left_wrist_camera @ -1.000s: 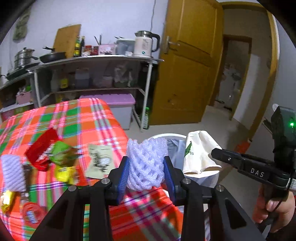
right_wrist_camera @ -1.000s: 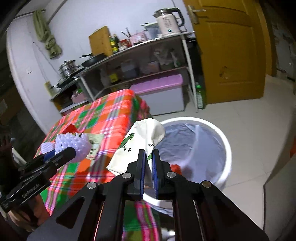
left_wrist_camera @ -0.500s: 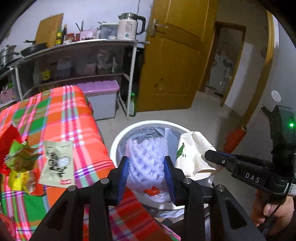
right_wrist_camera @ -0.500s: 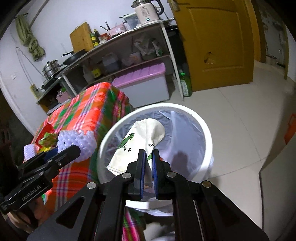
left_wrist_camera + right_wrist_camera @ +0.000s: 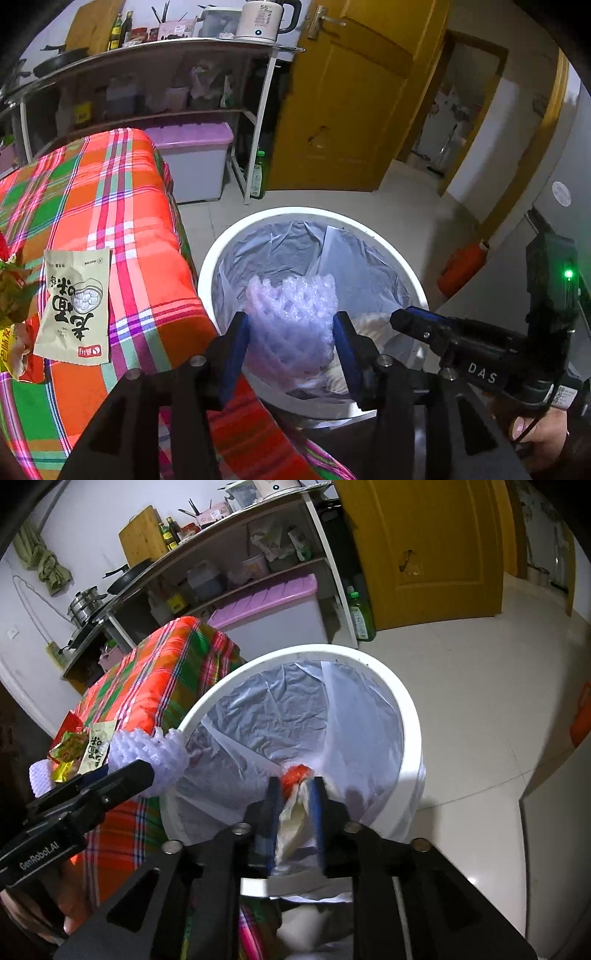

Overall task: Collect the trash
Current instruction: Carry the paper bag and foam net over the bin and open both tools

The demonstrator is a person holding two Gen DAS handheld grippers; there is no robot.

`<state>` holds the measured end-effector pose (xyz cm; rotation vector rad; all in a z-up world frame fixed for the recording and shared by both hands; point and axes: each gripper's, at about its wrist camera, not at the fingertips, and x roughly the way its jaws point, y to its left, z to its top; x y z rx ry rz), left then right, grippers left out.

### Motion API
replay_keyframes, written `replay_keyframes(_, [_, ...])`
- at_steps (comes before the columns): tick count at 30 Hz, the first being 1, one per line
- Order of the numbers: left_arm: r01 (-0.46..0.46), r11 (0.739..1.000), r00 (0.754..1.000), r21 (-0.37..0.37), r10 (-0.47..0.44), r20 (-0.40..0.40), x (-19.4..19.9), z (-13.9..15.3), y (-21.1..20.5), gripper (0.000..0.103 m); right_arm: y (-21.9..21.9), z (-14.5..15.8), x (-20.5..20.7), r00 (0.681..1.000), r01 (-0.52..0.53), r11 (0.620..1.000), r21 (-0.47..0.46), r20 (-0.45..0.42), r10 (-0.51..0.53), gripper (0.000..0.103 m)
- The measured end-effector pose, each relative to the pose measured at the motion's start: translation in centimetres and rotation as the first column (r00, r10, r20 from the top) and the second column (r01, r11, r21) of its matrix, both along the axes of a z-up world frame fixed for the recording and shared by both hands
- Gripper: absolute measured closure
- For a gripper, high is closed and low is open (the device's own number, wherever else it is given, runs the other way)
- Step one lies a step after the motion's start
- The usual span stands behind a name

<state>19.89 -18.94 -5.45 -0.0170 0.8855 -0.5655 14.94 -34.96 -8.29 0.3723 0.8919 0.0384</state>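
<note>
Foam fruit net [image 5: 291,325] and paper wrapper [image 5: 293,823] are being released over the lined trash bin [image 5: 413,280] beside the surface [image 5: 110,206]; both left tongs [image 5: 291,347] and right tongs [image 5: 295,812] are being opened so the trash is being dropped inside.

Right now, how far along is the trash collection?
Done: a red scrap lies in the lined white bin. In hand: both tools' jaws are opening over it, the left tool around a white foam fruit net, the right tool around a cream paper bag. Left: a cream snack packet and crumpled wrappers on the plaid tablecloth.
</note>
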Motion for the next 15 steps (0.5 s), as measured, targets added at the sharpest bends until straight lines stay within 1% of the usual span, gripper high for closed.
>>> replay_keyframes(1, [-0.002,1.0,1.0,-0.001,0.002,-0.001,0.0,0.0,0.0,0.056,0.0,0.0,-0.1,1.0,0.003,1.0,-0.001,0.002,-0.003,0.068])
replay_keyframes(6, [-0.01,1.0,1.0,-0.014,0.01,0.009,-0.2,0.2,0.4,0.056,0.0,0.7,-0.6,1.0,0.009,1.0,-0.004,0.022,-0.009,0.068])
replay_keyframes(10, [-0.01,1.0,1.0,-0.025,0.01,0.011,-0.5,0.3,0.6,0.049,-0.1,1.3,-1.1,0.999,0.012,1.0,-0.007,0.038,-0.011,0.068])
replay_keyframes(15, [-0.012,0.999,1.0,-0.038,0.012,0.017,-0.9,0.7,0.8,0.046,-0.1,2.0,-1.6,0.998,0.008,1.0,-0.011,0.054,-0.008,0.068])
